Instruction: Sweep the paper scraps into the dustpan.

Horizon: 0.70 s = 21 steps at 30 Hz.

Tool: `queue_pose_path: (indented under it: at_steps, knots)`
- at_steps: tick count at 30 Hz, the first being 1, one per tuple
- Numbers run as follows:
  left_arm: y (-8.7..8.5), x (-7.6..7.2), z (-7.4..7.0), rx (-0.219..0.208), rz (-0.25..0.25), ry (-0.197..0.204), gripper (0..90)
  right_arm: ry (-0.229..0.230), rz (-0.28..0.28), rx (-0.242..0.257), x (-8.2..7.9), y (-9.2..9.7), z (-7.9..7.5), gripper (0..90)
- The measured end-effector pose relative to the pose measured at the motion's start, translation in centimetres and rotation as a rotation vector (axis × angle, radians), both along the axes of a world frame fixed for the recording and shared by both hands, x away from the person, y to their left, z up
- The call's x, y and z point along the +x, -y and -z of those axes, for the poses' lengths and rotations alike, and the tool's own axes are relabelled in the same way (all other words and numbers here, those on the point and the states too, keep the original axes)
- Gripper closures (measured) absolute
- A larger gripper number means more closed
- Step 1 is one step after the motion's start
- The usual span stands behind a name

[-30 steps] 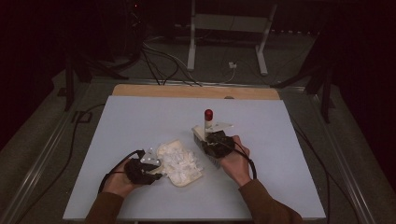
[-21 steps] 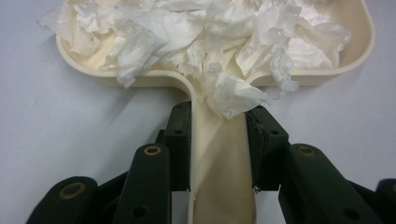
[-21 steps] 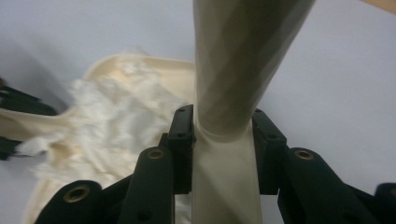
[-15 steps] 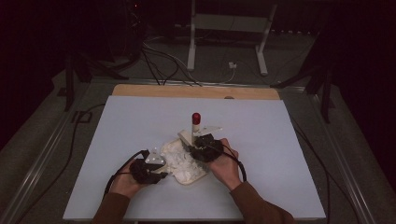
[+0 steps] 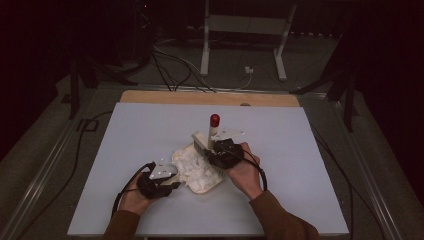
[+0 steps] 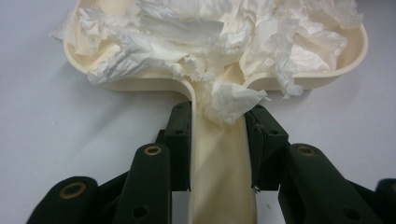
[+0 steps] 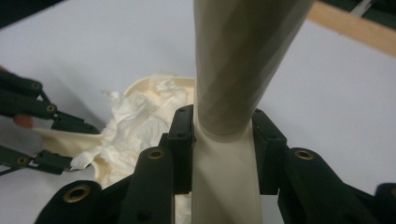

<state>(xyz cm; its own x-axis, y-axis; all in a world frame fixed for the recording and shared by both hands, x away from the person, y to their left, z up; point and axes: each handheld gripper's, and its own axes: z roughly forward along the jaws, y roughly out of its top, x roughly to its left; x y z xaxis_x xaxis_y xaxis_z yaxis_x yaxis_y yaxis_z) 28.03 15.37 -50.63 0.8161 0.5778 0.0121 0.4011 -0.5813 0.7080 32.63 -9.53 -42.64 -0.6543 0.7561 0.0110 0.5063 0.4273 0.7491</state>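
My left tool [image 6: 218, 140] is gripping the dustpan [image 6: 327, 74]; my right tool [image 7: 223, 140] is clamping the brush [image 5: 212, 135], seemingly above crumpled paper [image 6: 187, 32].

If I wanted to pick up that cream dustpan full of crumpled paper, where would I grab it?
By the flat handle, coming from the handle end, as the left gripper does. It is narrow and straight-sided, so two jaws fit across it; the dustpan itself is wide and piled with paper scraps.

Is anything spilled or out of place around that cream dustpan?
Mostly tidy: the crumpled white paper sits heaped inside the dustpan. One scrap has slid onto the dustpan's handle, right beside the left tool. Nothing lies on the table.
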Motion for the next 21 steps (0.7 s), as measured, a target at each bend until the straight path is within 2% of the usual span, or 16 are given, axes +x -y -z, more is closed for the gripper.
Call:
queue_pose_path:
  at_steps: [6, 8, 11, 15, 21]
  knots:
    - [-0.2, -0.1, -0.2, -0.031, -0.010, 0.024, 66.8, 0.045, 0.040, 0.060, 0.3, 1.2, -1.2, 67.1]
    - [-0.3, -0.1, -0.2, -0.036, -0.014, 0.032, 66.8, 0.048, 0.036, 0.082, 0.4, 1.5, -1.5, 67.0]
    - [-0.6, -0.2, -0.3, -0.043, -0.037, 0.041, 66.8, 0.067, 0.055, 0.105, 0.4, 2.0, -1.9, 67.1]
    - [-1.5, -0.2, -0.6, -0.059, -0.093, 0.050, 66.8, 0.068, 0.064, 0.106, 0.8, 3.0, -2.4, 67.1]
    - [-3.0, -0.2, -1.0, -0.061, -0.189, 0.053, 66.8, 0.052, 0.001, 0.057, 1.2, 5.2, -2.0, 67.1]
